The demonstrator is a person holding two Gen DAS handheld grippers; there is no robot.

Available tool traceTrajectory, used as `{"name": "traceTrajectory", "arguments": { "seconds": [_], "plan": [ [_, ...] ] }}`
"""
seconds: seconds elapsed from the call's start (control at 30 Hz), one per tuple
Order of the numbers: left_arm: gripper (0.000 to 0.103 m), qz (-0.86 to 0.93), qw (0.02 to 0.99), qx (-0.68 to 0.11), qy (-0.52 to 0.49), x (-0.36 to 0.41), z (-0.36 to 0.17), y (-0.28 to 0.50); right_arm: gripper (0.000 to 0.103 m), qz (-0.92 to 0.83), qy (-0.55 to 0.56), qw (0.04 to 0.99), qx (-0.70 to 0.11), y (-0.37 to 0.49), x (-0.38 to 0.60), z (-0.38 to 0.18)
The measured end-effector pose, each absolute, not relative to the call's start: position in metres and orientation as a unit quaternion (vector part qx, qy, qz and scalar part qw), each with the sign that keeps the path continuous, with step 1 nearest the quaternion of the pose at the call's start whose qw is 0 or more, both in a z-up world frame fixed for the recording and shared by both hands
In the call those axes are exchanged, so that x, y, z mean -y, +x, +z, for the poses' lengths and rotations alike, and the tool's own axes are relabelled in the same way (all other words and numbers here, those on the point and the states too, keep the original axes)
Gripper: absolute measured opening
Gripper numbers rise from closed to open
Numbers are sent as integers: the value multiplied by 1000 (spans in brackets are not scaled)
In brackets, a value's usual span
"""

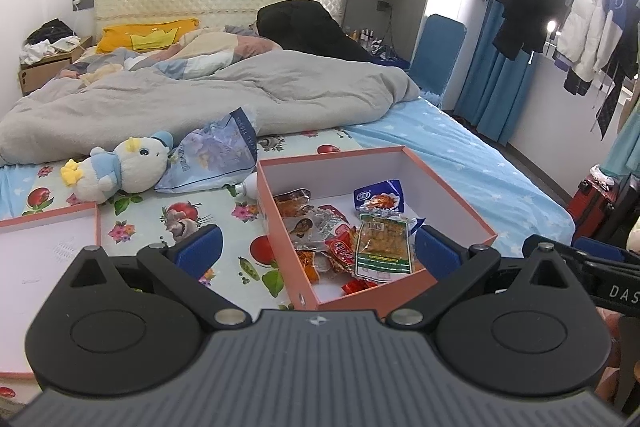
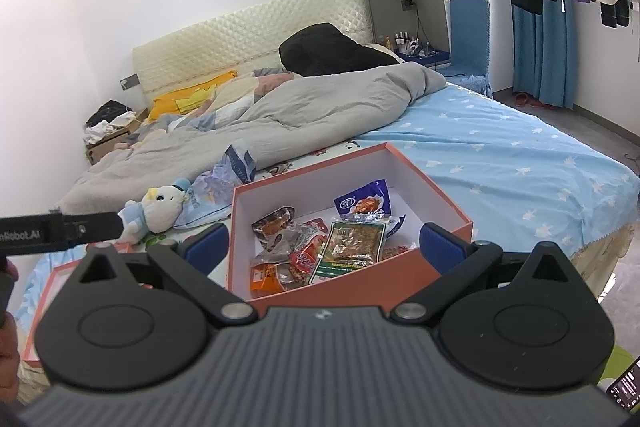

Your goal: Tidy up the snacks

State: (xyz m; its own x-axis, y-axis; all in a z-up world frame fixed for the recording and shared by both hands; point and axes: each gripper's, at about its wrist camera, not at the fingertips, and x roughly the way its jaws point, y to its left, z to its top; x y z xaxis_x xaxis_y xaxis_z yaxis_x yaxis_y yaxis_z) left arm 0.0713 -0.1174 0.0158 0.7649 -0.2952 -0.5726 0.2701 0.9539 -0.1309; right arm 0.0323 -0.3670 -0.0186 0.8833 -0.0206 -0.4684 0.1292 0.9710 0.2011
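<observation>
Left wrist, left gripper (image 1: 318, 247) wide open, empty

Right gripper (image 1: 608, 263) body, seen from the left wrist: "DAS"
Left gripper (image 2: 60, 229) body, seen from the right wrist: "nRobot.AI"
Snack packet labels: too small to read

White-and-blue plush duck toy (image 1: 124, 165) lies on bed w/ floral sheet (image 1: 224, 227); crumpled blue tissue pack (image 1: 216, 157) at its 3 o'clock, rumpled grey duvet (image 1: 200, 95) at 12.
</observation>
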Motion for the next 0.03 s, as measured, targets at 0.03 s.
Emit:
{"name": "traceTrajectory", "arguments": {
  "seconds": [0.03],
  "plan": [
    [103,-152,939,-308,-20,117,16,71,103,-39,113,964,-238,32,367,-18]
  ]
}}
